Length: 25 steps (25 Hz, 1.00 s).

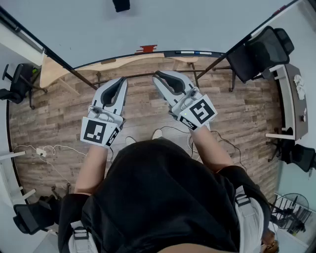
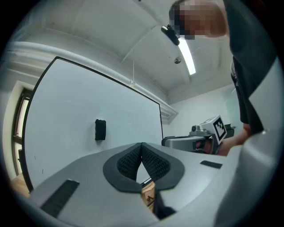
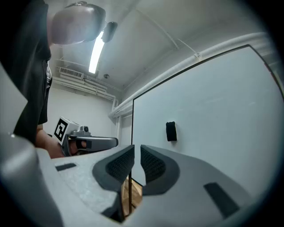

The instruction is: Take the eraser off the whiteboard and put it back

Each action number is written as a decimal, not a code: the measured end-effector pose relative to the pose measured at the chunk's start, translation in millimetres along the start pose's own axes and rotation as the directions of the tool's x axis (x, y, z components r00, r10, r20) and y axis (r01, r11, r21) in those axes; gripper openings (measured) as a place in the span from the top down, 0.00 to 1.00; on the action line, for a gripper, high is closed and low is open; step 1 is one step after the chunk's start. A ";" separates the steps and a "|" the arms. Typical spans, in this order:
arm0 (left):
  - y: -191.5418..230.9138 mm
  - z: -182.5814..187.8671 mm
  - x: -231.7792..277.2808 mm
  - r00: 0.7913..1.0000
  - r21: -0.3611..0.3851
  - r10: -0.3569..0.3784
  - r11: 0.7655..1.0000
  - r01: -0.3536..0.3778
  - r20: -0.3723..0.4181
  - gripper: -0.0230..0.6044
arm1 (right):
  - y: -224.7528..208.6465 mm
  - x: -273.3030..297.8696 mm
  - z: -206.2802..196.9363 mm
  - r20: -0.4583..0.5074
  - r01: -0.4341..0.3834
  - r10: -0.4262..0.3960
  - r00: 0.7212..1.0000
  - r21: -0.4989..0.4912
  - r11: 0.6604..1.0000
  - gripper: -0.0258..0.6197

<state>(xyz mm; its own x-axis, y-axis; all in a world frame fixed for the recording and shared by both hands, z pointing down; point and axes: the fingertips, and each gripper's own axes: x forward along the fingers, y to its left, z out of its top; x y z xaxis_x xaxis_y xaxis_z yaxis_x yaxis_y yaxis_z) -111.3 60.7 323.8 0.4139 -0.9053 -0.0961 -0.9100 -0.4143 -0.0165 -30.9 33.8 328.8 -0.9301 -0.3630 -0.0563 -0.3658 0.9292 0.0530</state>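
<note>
Stuck on the whiteboard (image 1: 173, 24), up high: the eraser (image 1: 121, 5). Before the board, side by side, not touching: left gripper (image 1: 120, 81) and right gripper (image 1: 160, 76). Far right, near the board: a chair (image 1: 261, 49).

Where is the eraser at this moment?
The eraser is stuck on the whiteboard, left of centre in the left gripper view and slightly right of centre in the right gripper view.
</note>
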 end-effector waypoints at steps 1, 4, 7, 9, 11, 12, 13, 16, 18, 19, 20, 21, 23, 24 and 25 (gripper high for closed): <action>1.4 -0.2 -3.8 1.000 -0.005 0.002 1.000 -0.002 0.000 0.97 | 3.6 1.5 0.6 -0.002 -0.001 0.001 1.000 -0.001 1.000 0.89; 3.6 -1.2 -15.5 1.000 -0.015 0.004 1.000 -0.004 0.003 0.97 | 14.0 5.3 1.7 -0.008 -0.002 0.002 1.000 -0.007 1.000 0.89; 4.8 -4.3 -27.6 1.000 -0.017 -0.001 1.000 0.001 0.005 0.97 | 23.4 7.4 0.5 -0.007 0.008 -0.008 1.000 -0.001 1.000 0.89; 9.3 -6.1 -33.2 1.000 -0.025 0.001 1.000 -0.001 0.007 0.97 | 27.5 9.2 -2.3 -0.009 0.017 -0.017 1.000 0.013 1.000 0.89; 14.9 -5.3 -38.2 1.000 -0.030 0.006 1.000 -0.005 0.012 0.97 | 31.3 12.5 -4.3 -0.011 0.021 -0.021 1.000 0.029 0.999 0.89; 17.6 -4.4 -41.1 1.000 -0.028 0.007 1.000 -0.007 0.015 0.97 | 34.1 14.8 -4.4 -0.010 0.021 -0.021 1.000 0.032 0.999 0.89; 20.2 -3.8 -44.5 1.000 -0.026 0.007 1.000 -0.007 0.017 0.97 | 37.5 17.2 -4.1 -0.009 0.022 -0.022 1.000 0.032 0.999 0.89; 27.9 -4.5 -55.4 1.000 -0.031 0.001 1.000 -0.001 0.017 0.97 | 49.1 25.0 -2.3 -0.008 0.035 -0.034 0.999 0.017 0.999 0.89; 33.0 -4.2 -61.8 1.000 -0.031 -0.005 1.000 0.006 0.016 0.97 | 55.2 31.1 -1.0 -0.007 0.047 -0.047 0.999 0.012 0.999 0.89; 35.6 -3.6 -65.2 1.000 -0.030 -0.008 1.000 0.009 0.017 0.97 | 58.4 34.1 -0.6 -0.007 0.052 -0.052 0.999 0.012 0.999 0.89; 38.0 -3.4 -68.8 1.000 -0.030 -0.011 0.999 0.012 0.017 0.97 | 62.1 37.0 -0.8 -0.007 0.058 -0.058 0.998 0.012 0.998 0.89; 40.4 -3.9 -72.7 1.000 -0.031 -0.015 0.999 0.015 0.018 0.97 | 66.1 39.8 -1.6 -0.008 0.063 -0.063 0.998 0.013 0.998 0.89; 45.8 -6.8 -80.5 1.000 -0.038 -0.023 0.999 0.024 0.018 0.97 | 74.1 45.7 -5.0 -0.013 0.073 -0.073 0.997 0.019 0.997 0.89; 49.0 -8.8 -84.1 1.000 -0.043 -0.027 0.999 0.027 0.017 0.97 | 77.9 49.0 -6.9 -0.017 0.078 -0.078 0.997 0.022 0.997 0.89; 52.3 -10.8 -87.4 0.999 -0.048 -0.030 0.998 0.031 0.015 0.97 | 81.6 52.3 -8.5 -0.019 0.083 -0.082 0.996 0.025 0.996 0.89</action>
<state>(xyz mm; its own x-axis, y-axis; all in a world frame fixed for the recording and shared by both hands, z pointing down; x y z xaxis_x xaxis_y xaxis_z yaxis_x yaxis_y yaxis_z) -194.9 117.1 342.1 0.4407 -0.8909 -0.1101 -0.8946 -0.4460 0.0284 -109.7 90.0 338.6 -0.8974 -0.4393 -0.0411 -0.4404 0.8975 0.0233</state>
